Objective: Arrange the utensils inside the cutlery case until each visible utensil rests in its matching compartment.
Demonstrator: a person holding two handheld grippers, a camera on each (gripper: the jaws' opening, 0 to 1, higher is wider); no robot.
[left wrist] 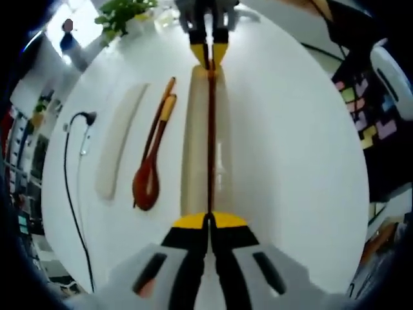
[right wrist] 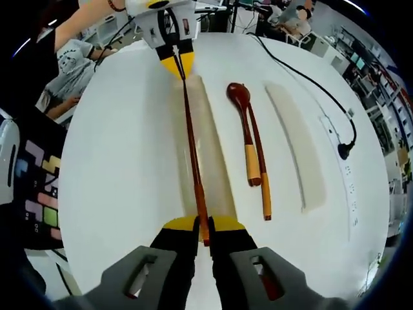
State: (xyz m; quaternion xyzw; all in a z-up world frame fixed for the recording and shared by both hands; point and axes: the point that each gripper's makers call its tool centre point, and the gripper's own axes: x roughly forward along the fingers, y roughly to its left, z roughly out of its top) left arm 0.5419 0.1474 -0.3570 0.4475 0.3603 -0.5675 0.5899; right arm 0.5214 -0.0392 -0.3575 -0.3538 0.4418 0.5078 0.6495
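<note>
While our left gripper (left wrist: 208,223) and right gripper (right wrist: 203,226) each pinch one end of the chopstick (right wrist: 191,132) over the case (right wrist: 213,155) mid-table, we risk uneven release tipping it out toward the spoon (right wrist: 244,116).

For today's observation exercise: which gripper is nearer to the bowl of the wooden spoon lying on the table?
Left. The left gripper grips the chopstick at the end beside the spoon bowl; the right gripper holds the opposite end, beside the spoon's handle tip.
</note>
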